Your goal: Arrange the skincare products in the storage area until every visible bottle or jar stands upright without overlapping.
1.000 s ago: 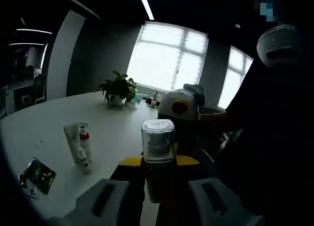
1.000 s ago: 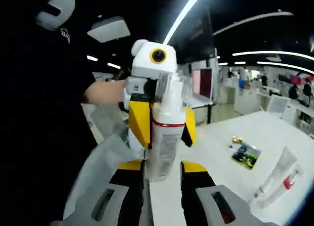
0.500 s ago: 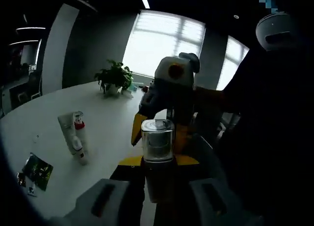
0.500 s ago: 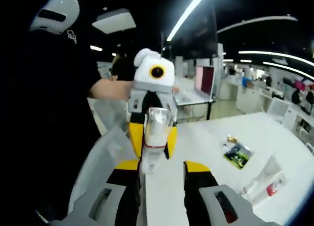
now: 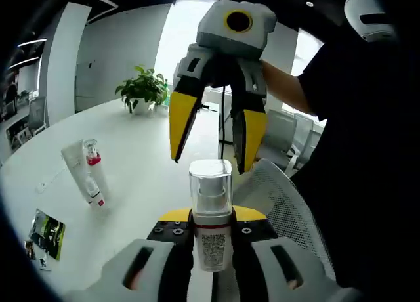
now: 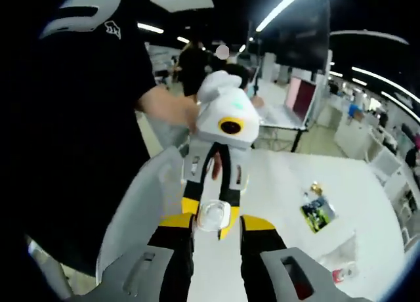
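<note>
In the left gripper view the left gripper (image 5: pixel 211 233) has its jaws clamped on a white pump bottle (image 5: pixel 211 233), held upright dead centre — clear cap on top, a red band and printed label just above the yellow pads. Directly above it, at twelve o'clock, hangs the right gripper (image 5: pixel 209 163), its yellow-tipped jaws spread wide apart with nothing between them, the tips just either side of the bottle's cap but not touching it.

Over at nine o'clock on the white table (image 5: pixel 131 171) lie two tubes (image 5: pixel 82 171) side by side, touching, one with a red cap band. Down at eight o'clock a dark green sachet (image 5: pixel 44 233) lies flat. A potted plant (image 5: pixel 141 90) stands at eleven o'clock, far side of the table.

From the right gripper view, the right gripper (image 6: pixel 211 239) looks straight down onto the bottle's clear cap (image 6: pixel 211 216) — its own jaws parted at either side. Beyond it, the left gripper's white body is held by the person's hand (image 6: pixel 190 111). The sachet (image 6: pixel 316 211) sits at three o'clock.
</note>
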Demonstrator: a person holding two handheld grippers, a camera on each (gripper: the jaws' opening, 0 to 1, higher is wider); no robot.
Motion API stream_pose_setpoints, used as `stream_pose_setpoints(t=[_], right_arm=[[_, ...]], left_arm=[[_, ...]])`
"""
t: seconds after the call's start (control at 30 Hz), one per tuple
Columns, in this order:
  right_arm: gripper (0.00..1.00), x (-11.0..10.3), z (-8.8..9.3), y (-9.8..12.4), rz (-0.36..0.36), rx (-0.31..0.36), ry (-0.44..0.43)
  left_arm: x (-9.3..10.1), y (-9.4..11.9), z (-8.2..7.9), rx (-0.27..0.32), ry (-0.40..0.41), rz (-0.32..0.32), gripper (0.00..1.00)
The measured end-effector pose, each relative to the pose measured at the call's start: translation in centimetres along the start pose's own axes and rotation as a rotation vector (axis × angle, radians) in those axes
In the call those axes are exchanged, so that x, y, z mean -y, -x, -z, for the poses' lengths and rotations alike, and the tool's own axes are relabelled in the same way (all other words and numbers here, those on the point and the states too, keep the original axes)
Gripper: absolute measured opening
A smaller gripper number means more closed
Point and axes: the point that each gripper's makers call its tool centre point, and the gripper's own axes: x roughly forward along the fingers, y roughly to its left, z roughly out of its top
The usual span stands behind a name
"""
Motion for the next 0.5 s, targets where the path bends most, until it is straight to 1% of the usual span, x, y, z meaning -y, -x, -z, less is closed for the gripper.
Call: stream_pose_setpoints(t=[0.1, 0.17, 0.2, 0.3, 0.4, 0.5], right_arm=[[0.19, -0.4, 0.3, -0.4, -0.031, -0.017, -0.020], [0.15, -0.4, 0.9, -0.7, -0.033, -0.048, -0.007], [0.13, -0.3, 1.0, -0.7, -0.033, -0.046, 0.003], [0.11, 0.0, 1.5, -1.0, -0.029, -0.035, -0.003], [0.10, 0.3, 2.1, -1.0, -0.030, -0.034, -0.057], [0.09, 0.7, 2.7, -0.9, -0.021, -0.041, -0.043]], left_arm=[[0.0, -0.1, -0.1, 0.011, 0.004, 0.002, 0.16], [-0.1, -0.2, -0.2, 0.023, 0.005, 0.002, 0.16], [-0.2, -0.2, -0.3, 0.027, 0.007, 0.001, 0.16], [-0.6, -0.4, 0.3, 0.013, -0.003, -0.006, 0.16], [-1.1, -0.8, 0.7, 0.009, -0.025, -0.002, 0.16], [-1.6, -1.3, 0.7, 0.014, -0.028, -0.001, 0.16]])
